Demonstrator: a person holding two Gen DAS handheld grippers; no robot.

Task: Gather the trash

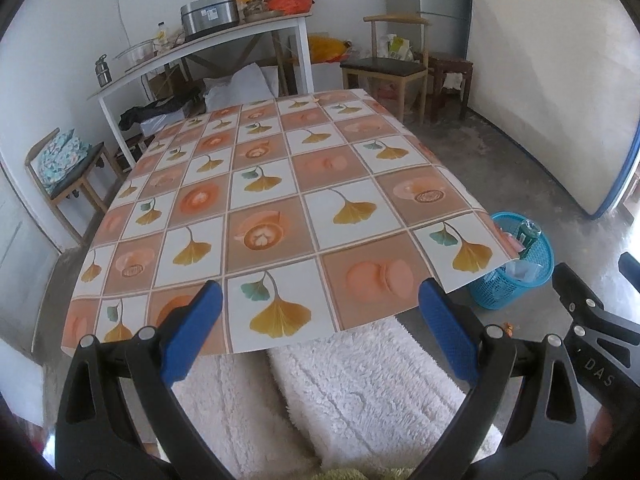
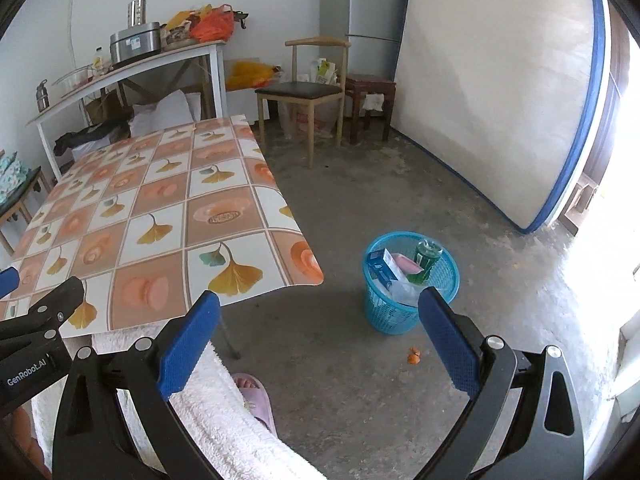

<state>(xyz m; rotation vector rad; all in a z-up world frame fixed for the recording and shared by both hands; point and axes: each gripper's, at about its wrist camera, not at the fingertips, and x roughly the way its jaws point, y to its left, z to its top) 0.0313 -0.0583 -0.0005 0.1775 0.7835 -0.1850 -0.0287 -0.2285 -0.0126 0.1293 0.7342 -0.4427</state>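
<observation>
A blue mesh waste basket point(image 2: 384, 314) stands on the concrete floor right of the table; it holds a green bottle point(image 2: 426, 262), a blue and white box point(image 2: 382, 266), a pink piece and clear plastic. The same basket point(image 1: 508, 292) shows at the table's right corner in the left wrist view. A small orange scrap point(image 2: 414, 357) lies on the floor in front of the basket. My right gripper point(image 2: 320, 334) is open and empty, held above the floor near the basket. My left gripper point(image 1: 320, 326) is open and empty over the table's near edge.
The table wears a tiled leaf-pattern cloth point(image 1: 280, 216). A person's legs in a white fluffy robe point(image 1: 360, 400) and a pink slipper point(image 2: 256, 396) are below. Wooden chairs point(image 2: 308, 92), a white side table point(image 1: 200, 48) with pots and bags, and a leaning mattress point(image 2: 500, 100) ring the room.
</observation>
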